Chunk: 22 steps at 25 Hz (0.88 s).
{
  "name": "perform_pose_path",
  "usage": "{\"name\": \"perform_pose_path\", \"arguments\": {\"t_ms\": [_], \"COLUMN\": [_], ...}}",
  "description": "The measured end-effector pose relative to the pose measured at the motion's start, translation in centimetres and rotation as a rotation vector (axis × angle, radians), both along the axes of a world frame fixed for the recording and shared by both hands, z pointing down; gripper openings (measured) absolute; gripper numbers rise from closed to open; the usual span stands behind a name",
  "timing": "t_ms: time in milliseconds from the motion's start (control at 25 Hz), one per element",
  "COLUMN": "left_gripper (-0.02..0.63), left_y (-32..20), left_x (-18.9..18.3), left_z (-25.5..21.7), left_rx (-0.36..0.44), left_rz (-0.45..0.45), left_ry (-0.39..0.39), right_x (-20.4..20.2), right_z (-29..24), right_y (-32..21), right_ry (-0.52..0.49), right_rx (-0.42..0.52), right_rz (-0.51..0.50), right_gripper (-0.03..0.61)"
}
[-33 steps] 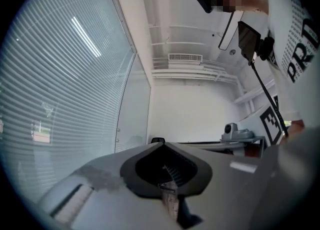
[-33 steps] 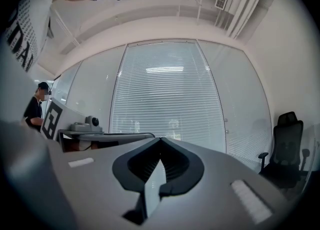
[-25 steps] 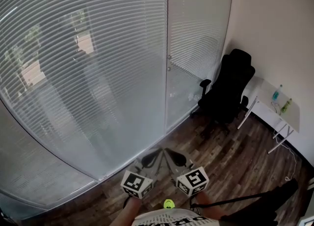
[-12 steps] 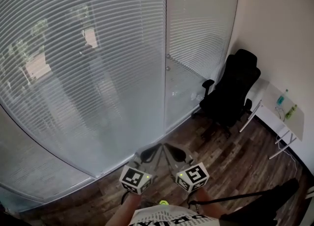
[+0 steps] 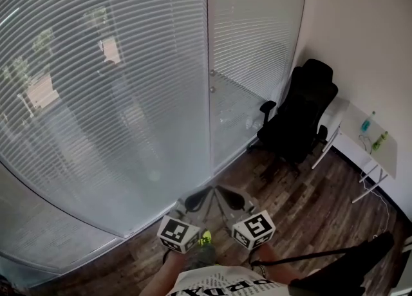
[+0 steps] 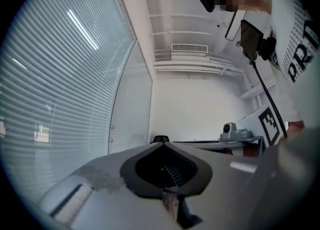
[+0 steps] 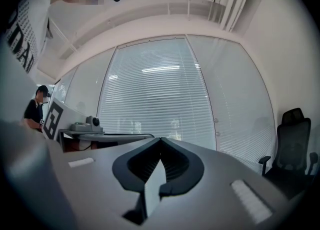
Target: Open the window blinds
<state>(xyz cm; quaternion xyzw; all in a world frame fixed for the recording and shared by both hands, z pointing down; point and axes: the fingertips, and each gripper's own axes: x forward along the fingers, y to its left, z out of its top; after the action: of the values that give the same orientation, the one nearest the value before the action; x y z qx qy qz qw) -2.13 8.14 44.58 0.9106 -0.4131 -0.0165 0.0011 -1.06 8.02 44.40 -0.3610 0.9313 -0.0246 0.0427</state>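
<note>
White slatted window blinds (image 5: pixel 96 101) hang lowered behind a curved glass wall, their slats tilted so that blurred shapes outside show through. A second lowered panel (image 5: pixel 254 37) lies right of the upright frame post, which carries two small knobs (image 5: pixel 212 81). My left gripper (image 5: pixel 196 197) and right gripper (image 5: pixel 226 195) are held side by side at the bottom of the head view. They point level toward the glass from well short of it. Both are shut with nothing in them. The left gripper view shows the blinds (image 6: pixel 60 84) at its left. The right gripper view faces the blinds (image 7: pixel 155 94).
A black office chair (image 5: pixel 299 118) stands in the right corner. Beside it is a small white table (image 5: pixel 370 150) with two bottles (image 5: pixel 367 123). The floor is dark wood planks (image 5: pixel 309 204). A black pole (image 5: pixel 335 256) crosses the lower right. Another person (image 7: pixel 36 109) stands far left in the right gripper view.
The frame post and chair have slid slightly left in the head view as I moved across the room. Both grippers stay shut and side by side.
</note>
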Motion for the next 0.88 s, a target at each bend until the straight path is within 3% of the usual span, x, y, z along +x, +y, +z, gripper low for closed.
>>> {"name": "perform_pose_path", "arguments": {"t_ms": [400, 880], "left_gripper": [-0.009, -0.009], "left_y": [-6.9, -12.8], "left_x": [0.8, -3.6], "left_z": [-1.3, -1.3], "left_rx": [0.026, 0.029], "left_rz": [0.053, 0.005], "left_ry": [0.013, 0.01], "right_x": [0.8, -3.6], "right_z": [-1.3, -1.2], "right_y": [-6.8, -12.6], "right_ry": [0.01, 0.028], "right_rx": [0.012, 0.025], "right_rz": [0.057, 0.002], "right_gripper": [0.008, 0.008]}}
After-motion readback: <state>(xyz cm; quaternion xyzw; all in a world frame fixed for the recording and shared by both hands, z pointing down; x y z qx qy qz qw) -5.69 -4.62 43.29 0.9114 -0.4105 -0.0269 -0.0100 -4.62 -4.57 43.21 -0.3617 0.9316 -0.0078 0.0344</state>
